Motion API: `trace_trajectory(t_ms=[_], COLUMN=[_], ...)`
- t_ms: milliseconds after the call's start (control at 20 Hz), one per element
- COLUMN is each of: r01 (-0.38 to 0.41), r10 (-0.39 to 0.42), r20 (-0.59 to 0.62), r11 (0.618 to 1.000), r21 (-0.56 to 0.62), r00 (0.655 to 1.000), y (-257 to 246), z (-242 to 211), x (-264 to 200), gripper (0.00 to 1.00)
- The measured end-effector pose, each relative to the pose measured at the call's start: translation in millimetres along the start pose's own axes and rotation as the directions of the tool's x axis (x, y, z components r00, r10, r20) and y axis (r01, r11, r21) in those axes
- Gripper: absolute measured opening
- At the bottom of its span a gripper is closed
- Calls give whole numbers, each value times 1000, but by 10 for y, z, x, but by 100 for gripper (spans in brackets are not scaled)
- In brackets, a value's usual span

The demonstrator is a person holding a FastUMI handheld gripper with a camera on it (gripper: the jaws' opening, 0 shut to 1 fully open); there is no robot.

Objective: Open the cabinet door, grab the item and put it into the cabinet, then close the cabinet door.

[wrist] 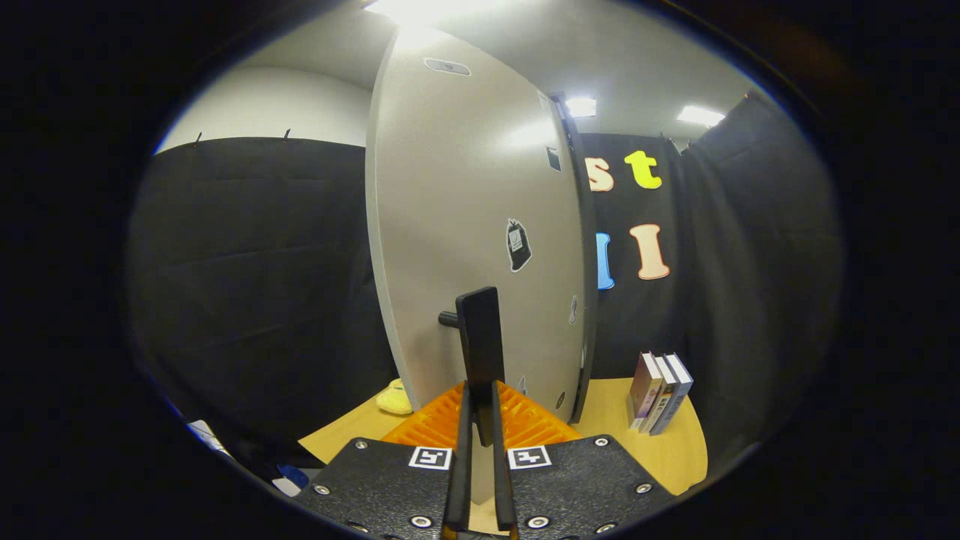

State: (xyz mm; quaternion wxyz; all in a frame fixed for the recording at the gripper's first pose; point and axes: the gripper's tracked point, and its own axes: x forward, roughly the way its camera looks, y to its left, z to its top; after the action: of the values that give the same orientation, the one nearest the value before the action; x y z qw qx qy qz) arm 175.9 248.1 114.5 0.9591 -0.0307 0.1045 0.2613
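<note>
The gripper (480, 409) was seen closed on the upright handle (480, 337) of the door (472, 225), the handle's long axis kept vertical between the fingers.

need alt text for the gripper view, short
The tool is shut on the dark handle of a pale cabinet door. A wooden table holds three upright books right of the door and a yellow item left.

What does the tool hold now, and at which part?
The tool is shut on the door handle, at the lower end of the handle's upright bar.
</note>
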Motion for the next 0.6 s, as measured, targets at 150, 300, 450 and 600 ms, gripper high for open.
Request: trace_trajectory(t_ms=[150, 300, 450, 600], r01=[46, 104, 165, 251], r10=[-46, -104, -165, -249], r20=[0, -1, 17, 42], r11=[999, 994, 986, 968], r21=[-6, -12, -7, -27], r00=[999, 995, 986, 967], y=[-61, -155, -216, -384], z=[-37, -61, -83, -74], x=[17, 30, -33, -115], gripper=[13, 13, 13, 13])
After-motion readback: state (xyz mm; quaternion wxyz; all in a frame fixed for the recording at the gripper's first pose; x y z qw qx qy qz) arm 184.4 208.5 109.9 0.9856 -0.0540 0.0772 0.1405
